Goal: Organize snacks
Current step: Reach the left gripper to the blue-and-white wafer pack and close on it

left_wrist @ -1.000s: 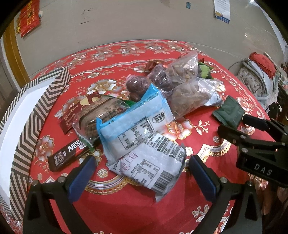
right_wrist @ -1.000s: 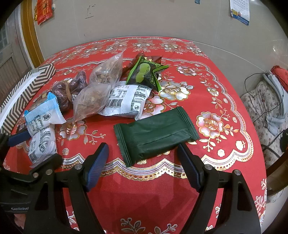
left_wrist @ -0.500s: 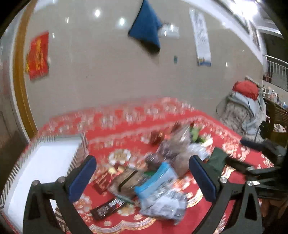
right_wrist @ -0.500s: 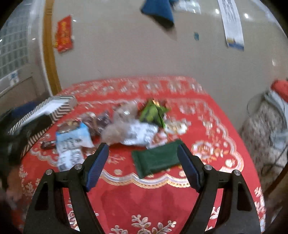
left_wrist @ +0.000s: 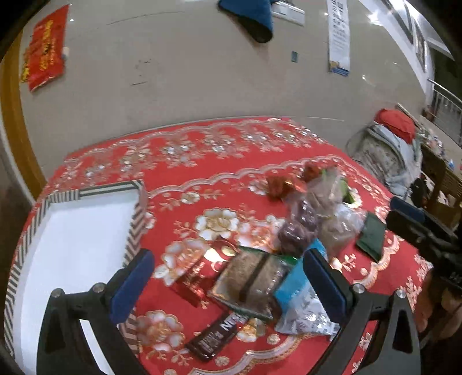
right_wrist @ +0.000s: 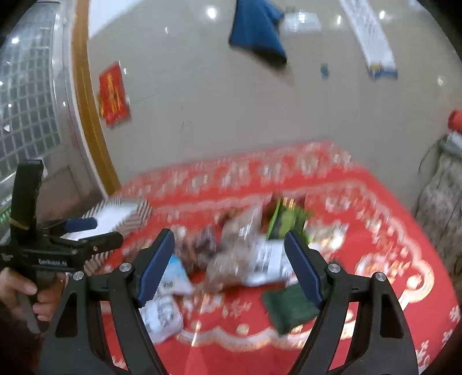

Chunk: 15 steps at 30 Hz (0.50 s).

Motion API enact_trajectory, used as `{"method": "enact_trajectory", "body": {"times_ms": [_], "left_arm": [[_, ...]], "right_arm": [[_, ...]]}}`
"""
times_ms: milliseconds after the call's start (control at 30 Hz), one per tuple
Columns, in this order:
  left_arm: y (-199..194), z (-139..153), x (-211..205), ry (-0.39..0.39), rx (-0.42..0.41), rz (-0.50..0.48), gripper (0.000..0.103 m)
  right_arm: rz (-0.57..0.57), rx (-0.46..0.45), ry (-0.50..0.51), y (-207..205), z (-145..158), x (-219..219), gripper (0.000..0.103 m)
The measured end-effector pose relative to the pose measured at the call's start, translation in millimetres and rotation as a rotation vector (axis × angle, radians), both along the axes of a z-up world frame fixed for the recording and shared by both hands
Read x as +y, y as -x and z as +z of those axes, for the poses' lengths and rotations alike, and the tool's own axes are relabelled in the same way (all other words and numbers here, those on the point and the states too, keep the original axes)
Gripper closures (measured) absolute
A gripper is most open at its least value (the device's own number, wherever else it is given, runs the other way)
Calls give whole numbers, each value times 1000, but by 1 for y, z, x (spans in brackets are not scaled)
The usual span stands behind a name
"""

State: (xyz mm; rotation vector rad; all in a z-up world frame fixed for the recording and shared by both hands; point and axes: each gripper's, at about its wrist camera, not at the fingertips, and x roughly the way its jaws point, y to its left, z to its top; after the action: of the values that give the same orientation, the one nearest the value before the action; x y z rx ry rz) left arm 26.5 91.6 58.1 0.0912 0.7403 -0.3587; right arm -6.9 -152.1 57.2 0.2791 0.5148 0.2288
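Several snack packs lie in a heap on the red tablecloth (left_wrist: pixel 184 161). Among them are a dark Nestle bar (left_wrist: pixel 215 336), a clear granola pack (left_wrist: pixel 254 281), a red pack (left_wrist: pixel 199 274), a light blue pack (left_wrist: pixel 297 291), clear bags of nuts (left_wrist: pixel 332 207) and a dark green pack (left_wrist: pixel 371 236). A striped box with a white inside (left_wrist: pixel 72 242) stands at the left. My left gripper (left_wrist: pixel 228 285) is open and empty, above the packs. My right gripper (right_wrist: pixel 229 265) is open and empty, raised over the blurred heap, with the dark green pack (right_wrist: pixel 288 305) below it.
The table stands against a beige wall (left_wrist: pixel 187 63) with a red paper (left_wrist: pixel 43 52) and a blue cloth (left_wrist: pixel 248 14). A chair with a red cushion (left_wrist: pixel 395 127) stands at the right. The left gripper with the hand holding it shows in the right wrist view (right_wrist: pixel 43 253).
Both grippers rose and tilted up from close over the packs. The left one then swung left toward the striped box. The right view now takes in more wall. Both stay open.
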Motion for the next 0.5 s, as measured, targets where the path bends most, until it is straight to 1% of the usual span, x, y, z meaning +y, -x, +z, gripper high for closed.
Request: {"method": "enact_trajectory", "body": {"times_ms": [100, 200, 233, 300, 367, 500], "left_arm": [[8, 2, -4, 5, -21, -34, 0], [12, -2, -11, -22, -29, -73, 0], [13, -5, -14, -39, -23, -104, 0], [15, -14, -24, -77, -3, -162, 0], [20, -18, -30, -107, -10, -184, 0], [23, -18, -33, -107, -11, -205, 0]], "right_arm": [[2, 20, 75, -7, -1, 10, 23], [13, 27, 102, -4, -4, 15, 23], [10, 29, 108, -4, -4, 15, 23], [-8, 26, 112, 1, -6, 11, 23], [-34, 22, 108, 2, -6, 6, 23], [-68, 33, 83, 4, -7, 0, 23]]}}
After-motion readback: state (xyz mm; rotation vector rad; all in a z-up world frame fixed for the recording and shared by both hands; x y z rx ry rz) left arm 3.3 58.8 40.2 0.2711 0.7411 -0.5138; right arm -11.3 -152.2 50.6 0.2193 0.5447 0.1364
